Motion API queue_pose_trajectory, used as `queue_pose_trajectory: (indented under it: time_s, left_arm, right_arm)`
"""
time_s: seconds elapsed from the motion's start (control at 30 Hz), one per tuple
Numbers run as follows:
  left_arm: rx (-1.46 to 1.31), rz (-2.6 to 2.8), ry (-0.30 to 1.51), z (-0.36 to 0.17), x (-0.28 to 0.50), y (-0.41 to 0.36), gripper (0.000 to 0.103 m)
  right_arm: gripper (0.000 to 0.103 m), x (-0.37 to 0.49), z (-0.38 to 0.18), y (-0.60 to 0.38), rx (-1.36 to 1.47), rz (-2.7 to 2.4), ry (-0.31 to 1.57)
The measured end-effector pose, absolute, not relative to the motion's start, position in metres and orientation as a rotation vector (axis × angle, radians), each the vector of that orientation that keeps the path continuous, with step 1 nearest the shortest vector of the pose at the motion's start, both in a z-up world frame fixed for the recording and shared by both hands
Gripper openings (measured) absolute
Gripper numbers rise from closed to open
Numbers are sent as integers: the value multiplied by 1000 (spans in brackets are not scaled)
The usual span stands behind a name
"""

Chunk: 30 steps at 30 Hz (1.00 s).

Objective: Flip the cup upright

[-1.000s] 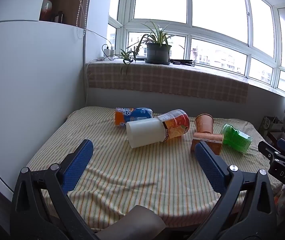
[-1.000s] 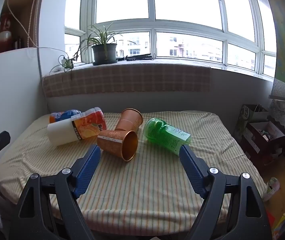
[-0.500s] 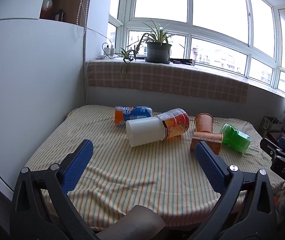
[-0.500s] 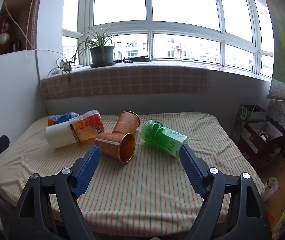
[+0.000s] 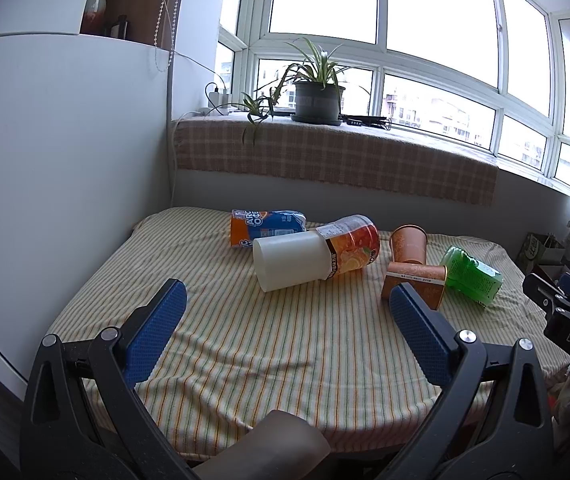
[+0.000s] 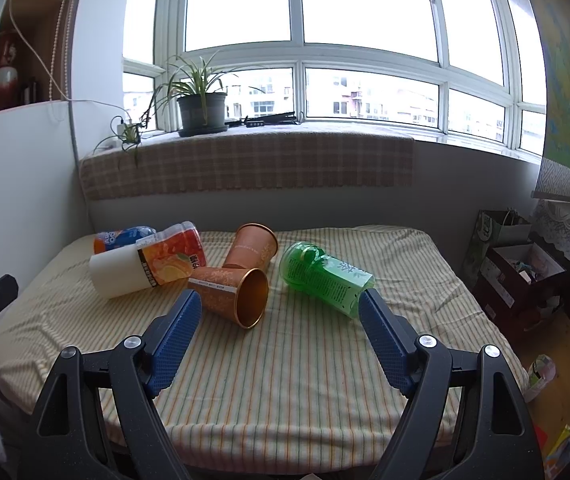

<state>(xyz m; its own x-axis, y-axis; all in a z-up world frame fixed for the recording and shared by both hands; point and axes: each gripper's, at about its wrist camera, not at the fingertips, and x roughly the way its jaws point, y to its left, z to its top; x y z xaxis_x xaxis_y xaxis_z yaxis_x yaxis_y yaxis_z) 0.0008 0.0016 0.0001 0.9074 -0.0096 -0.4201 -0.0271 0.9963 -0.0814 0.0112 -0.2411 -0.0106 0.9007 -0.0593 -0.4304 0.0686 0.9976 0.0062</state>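
Note:
Two copper cups lie on their sides on the striped bed cover. The near copper cup (image 6: pixel 231 292) has its mouth toward me and to the right; it also shows in the left wrist view (image 5: pixel 415 282). The far copper cup (image 6: pixel 251 246) leans behind it, also in the left wrist view (image 5: pixel 408 245). My right gripper (image 6: pixel 279 322) is open and empty, a little short of the near cup. My left gripper (image 5: pixel 285 316) is open and empty, short of the white and orange cup (image 5: pixel 313 254).
A green cup (image 6: pixel 325 278) lies on its side right of the copper cups. A blue and orange bottle (image 5: pixel 265 226) lies at the back left. The bed cover (image 6: pixel 305 360) ends at a front edge. A wall stands left, boxes (image 6: pixel 521 268) on the right.
Both grippers have drawn back slightly from the bed and risen a little. The cups have not moved. Both grippers stay open.

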Motion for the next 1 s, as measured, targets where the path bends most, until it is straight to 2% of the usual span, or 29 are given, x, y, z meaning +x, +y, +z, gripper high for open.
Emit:
queue_pose_trajectory:
  time_s: [1.0]
  left_arm:
    - [-92,8,443,-11,-1,-2,103]
  right_arm:
    - [81,12,-12,-240,15,-69,447]
